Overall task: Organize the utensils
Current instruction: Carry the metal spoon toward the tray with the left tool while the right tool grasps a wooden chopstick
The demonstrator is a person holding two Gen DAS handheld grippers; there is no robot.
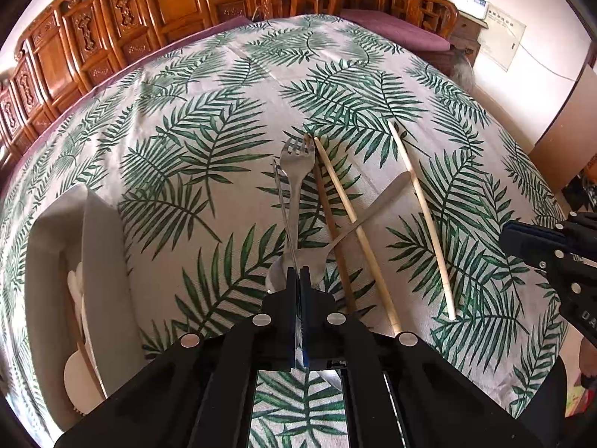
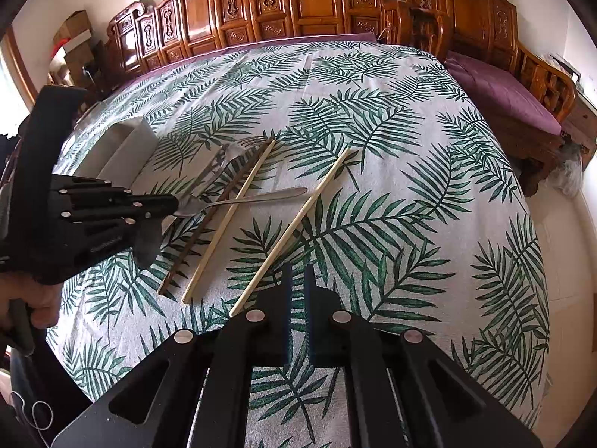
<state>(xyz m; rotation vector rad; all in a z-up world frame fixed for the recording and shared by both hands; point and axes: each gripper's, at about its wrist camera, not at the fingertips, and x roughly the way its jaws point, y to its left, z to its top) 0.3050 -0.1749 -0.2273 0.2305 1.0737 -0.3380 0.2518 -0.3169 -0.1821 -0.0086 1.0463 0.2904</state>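
Note:
My left gripper (image 1: 298,272) is shut on the end of a thin metal utensil (image 1: 285,209) that points away over the palm-leaf tablecloth. Beside it lie a metal fork (image 1: 298,171), a metal spoon (image 1: 365,212) lying across, a dark brown chopstick (image 1: 330,224) and two pale chopsticks (image 1: 354,220) (image 1: 421,220). In the right wrist view the left gripper (image 2: 169,205) sits at the spoon's bowl end (image 2: 238,199). My right gripper (image 2: 296,272) is shut and empty, just right of the near end of a pale chopstick (image 2: 291,231).
A grey utensil tray (image 1: 100,261) with pale wooden utensils (image 1: 76,336) inside stands at the left; it also shows in the right wrist view (image 2: 123,145). Carved wooden chairs (image 2: 298,3) and a purple-cushioned bench (image 2: 503,89) ring the table's far side.

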